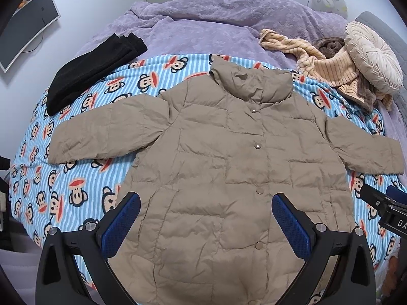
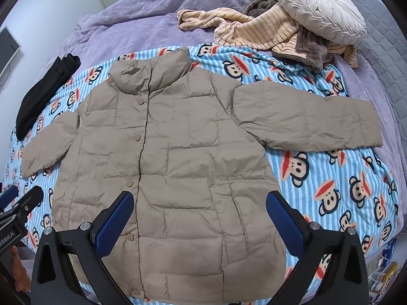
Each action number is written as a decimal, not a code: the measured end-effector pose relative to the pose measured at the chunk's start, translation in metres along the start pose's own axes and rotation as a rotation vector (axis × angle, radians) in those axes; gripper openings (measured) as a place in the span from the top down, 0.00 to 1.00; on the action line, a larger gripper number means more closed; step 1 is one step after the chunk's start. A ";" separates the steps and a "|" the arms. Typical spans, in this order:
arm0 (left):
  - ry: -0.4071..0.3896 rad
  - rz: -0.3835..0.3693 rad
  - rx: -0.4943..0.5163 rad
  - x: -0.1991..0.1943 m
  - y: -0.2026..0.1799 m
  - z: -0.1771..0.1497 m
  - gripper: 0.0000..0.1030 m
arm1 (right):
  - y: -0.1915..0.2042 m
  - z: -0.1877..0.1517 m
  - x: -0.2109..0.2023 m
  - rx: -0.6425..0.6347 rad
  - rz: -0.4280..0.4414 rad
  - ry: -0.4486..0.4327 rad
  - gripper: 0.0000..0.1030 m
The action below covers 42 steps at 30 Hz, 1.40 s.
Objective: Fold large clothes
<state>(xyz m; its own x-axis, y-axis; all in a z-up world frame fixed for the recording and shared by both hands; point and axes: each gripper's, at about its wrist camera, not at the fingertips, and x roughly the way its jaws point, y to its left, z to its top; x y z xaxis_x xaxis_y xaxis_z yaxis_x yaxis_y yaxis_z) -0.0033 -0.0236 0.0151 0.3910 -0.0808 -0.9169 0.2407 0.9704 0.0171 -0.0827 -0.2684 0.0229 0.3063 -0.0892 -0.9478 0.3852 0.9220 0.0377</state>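
Beige quilted puffer jacket (image 1: 218,157) spread flat and face up on the monkey-print blanket (image 1: 76,193) on the bed, snaps fastened, collar toward the purple duvet (image 1: 203,25), both sleeves stretched out to the sides. Left claw (image 1: 206,225) released, wide apart, hovering above the hem area near the left half of the jacket; right claw (image 2: 199,222) also released, holding nothing, above the lower right half. No fold made yet, so probably the very first step: choosing where to grasp. Next move likely calls for taking one sleeve (image 2: 305,119) near the cuff and bringing it across the chest, then the other one. Thick filling, so folds may spring back; a firm pinch through both layers probably needed. Folded black garment (image 1: 86,71) lying apart at the upper left, striped fleece clothes (image 2: 254,30) and round cream cushion (image 2: 318,10) near the head of the bed, well clear of the jacket.
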 end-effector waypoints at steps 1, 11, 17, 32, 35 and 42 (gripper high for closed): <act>0.001 0.001 -0.002 0.000 0.000 0.000 0.00 | 0.000 0.000 0.000 -0.002 -0.001 0.000 0.00; 0.010 0.001 -0.013 0.000 0.004 -0.002 0.00 | 0.001 0.000 0.000 -0.002 0.001 0.002 0.00; 0.012 0.004 -0.013 0.000 0.004 -0.001 0.00 | 0.002 -0.001 -0.001 -0.003 0.000 0.000 0.00; 0.014 0.009 -0.014 0.001 0.004 -0.001 0.00 | 0.003 -0.001 -0.001 -0.005 0.001 -0.001 0.00; 0.013 0.010 -0.014 0.001 0.004 -0.001 0.00 | 0.003 -0.002 -0.001 -0.005 0.001 -0.001 0.00; 0.014 0.009 -0.014 0.001 0.005 -0.001 0.00 | 0.004 -0.002 -0.002 -0.005 0.000 -0.001 0.00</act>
<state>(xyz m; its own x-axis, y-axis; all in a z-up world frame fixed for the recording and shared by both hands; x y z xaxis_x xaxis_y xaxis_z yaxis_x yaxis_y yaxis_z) -0.0030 -0.0189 0.0135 0.3808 -0.0691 -0.9221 0.2251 0.9741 0.0200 -0.0833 -0.2643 0.0240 0.3072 -0.0897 -0.9474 0.3808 0.9240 0.0359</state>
